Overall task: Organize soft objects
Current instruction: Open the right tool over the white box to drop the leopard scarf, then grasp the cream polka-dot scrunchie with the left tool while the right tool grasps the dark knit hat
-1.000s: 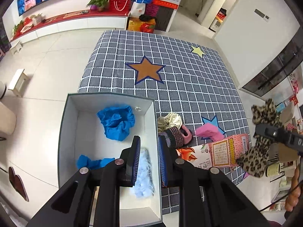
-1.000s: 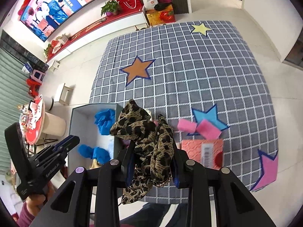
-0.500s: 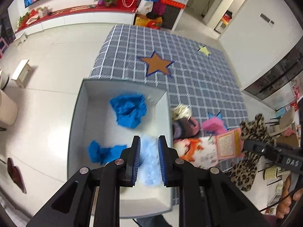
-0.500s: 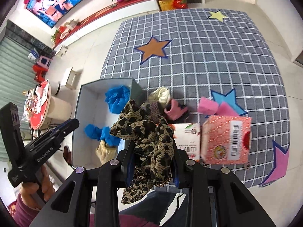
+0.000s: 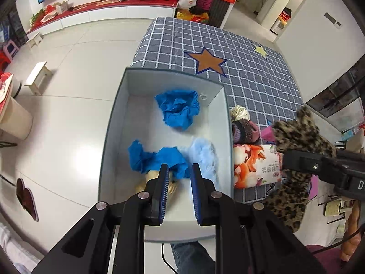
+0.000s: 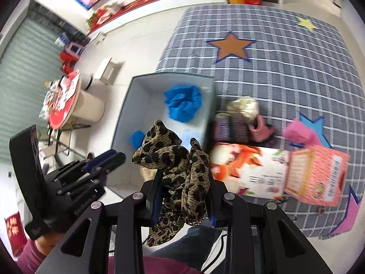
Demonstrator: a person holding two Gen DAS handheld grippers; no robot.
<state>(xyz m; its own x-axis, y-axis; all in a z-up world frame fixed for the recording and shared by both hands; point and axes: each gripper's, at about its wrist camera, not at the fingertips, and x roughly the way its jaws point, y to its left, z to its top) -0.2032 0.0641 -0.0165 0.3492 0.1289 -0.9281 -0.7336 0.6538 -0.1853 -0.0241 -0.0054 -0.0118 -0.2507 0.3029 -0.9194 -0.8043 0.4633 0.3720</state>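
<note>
A grey-white box [image 5: 114, 123] stands on the floor at the rug's edge; it also shows in the right wrist view [image 6: 127, 105]. In it lie two blue cloths [image 5: 178, 109] [image 5: 157, 159], a pale blue fluffy piece [image 5: 203, 157] and a cream item [image 5: 146, 180]. My left gripper [image 5: 179, 180] is open and empty above the box's near end. My right gripper [image 6: 182, 182] is shut on a leopard-print cloth [image 6: 178, 159], held right of the box; the cloth also shows in the left wrist view [image 5: 298, 137].
On the grey checked rug [image 5: 251, 73] beside the box lie a cream scrunchie [image 5: 239, 113], a striped knit item [image 5: 244, 131], pink cloths [image 6: 301, 132], a flowered packet [image 5: 255, 164] and a pink carton [image 6: 317, 178]. A small stool [image 5: 36, 77] and bin [image 5: 13, 118] stand left.
My left gripper has let go of the pale blue fluffy piece, which now lies in the box, and has drawn back. My right gripper has carried the leopard cloth closer to the box.
</note>
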